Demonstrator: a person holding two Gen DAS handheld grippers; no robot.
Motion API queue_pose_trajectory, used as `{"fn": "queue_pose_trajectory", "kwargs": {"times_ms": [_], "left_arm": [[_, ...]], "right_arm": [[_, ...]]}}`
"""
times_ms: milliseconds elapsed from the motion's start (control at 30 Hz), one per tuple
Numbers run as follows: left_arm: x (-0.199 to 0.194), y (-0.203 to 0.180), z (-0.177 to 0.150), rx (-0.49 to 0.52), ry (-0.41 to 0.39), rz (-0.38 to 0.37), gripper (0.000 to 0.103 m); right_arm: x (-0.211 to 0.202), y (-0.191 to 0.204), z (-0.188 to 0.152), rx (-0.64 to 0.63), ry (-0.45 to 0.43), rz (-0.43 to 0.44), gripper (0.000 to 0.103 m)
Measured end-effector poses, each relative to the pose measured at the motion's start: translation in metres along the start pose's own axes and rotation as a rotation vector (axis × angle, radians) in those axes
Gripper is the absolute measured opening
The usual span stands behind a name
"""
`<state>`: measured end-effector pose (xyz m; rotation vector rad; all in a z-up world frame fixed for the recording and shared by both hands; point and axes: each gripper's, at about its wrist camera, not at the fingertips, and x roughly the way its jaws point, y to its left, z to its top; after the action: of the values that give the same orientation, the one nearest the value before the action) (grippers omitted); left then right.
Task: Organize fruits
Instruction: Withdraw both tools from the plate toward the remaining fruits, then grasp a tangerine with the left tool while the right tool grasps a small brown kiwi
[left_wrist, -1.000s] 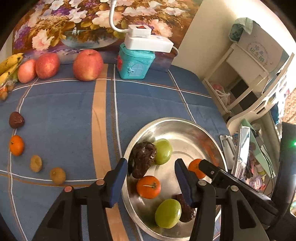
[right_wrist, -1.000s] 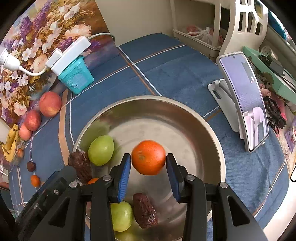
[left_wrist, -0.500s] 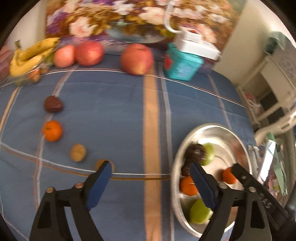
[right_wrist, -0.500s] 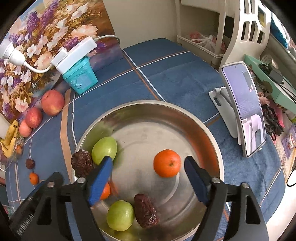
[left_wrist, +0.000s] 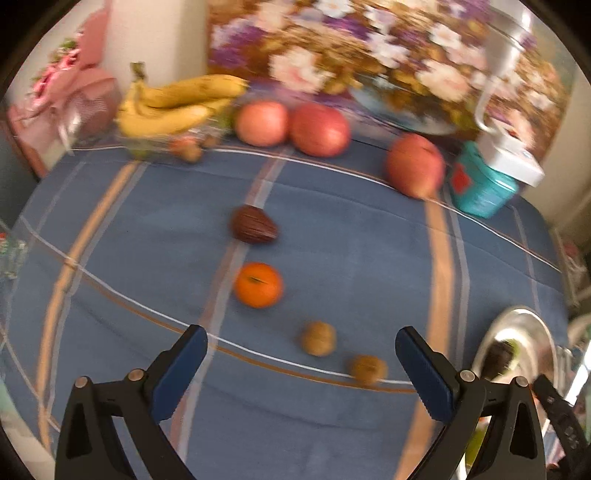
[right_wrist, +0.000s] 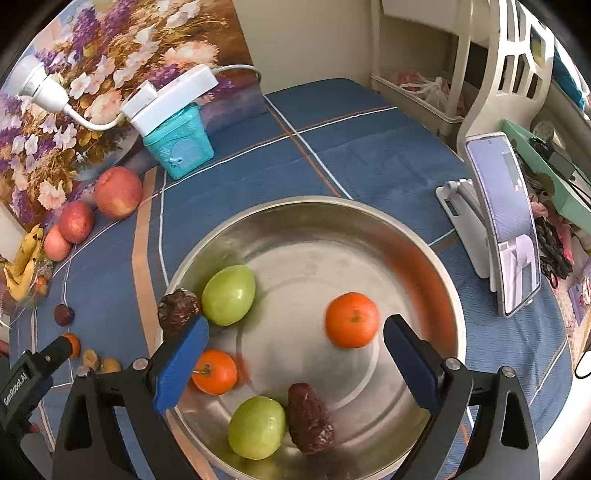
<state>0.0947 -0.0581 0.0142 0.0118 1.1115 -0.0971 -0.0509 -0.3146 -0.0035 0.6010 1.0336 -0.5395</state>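
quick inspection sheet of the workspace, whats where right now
surface: blue striped cloth over the table
job's things: steel bowl holds two oranges, two green fruits, two dark fruits; loose orange, dark fruit, two small brown fruits on the cloth; three apples and bananas at the back
clutter: teal box, phone on stand
grippers: left gripper open over the cloth; right gripper open over the bowl
cables: white power strip with cord on the teal box
surroundings: floral picture, white chair
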Motion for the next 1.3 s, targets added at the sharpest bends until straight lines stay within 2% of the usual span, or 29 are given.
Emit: {"fn": "queue_pose_trajectory", "kwargs": {"times_ms": [267, 667, 933, 1200, 1300], "left_arm": [[-0.009, 0.045, 0.015, -0.093, -0.054, 0.074, 0.103], [-0.019, 0.082, 0.023, -0.156, -0.074, 0.088, 0.103], [-0.012, 0.083, 0.028, -0.124, -0.071, 0.040, 0.103], [0.014, 0.070, 0.036, -0.081, -0.030, -0.039, 0.103], [0.023, 0.066, 0.039, -0.065, -0.030, -0.042, 0.103]], "right_arm": [[-0.006, 0.025, -0.005, -0.062, -0.029, 0.031, 0.096], [-0.023, 0.093, -0.015, -0.216, -0.070, 0.173, 0.096], [-0.023, 0.139, -0.032, -0.316, -0.055, 0.246, 0.096], [-0.005, 0.159, -0.039, -0.361, -0.028, 0.243, 0.096], [0.006, 0.163, -0.041, -0.360, 0.004, 0.257, 0.096]]}}
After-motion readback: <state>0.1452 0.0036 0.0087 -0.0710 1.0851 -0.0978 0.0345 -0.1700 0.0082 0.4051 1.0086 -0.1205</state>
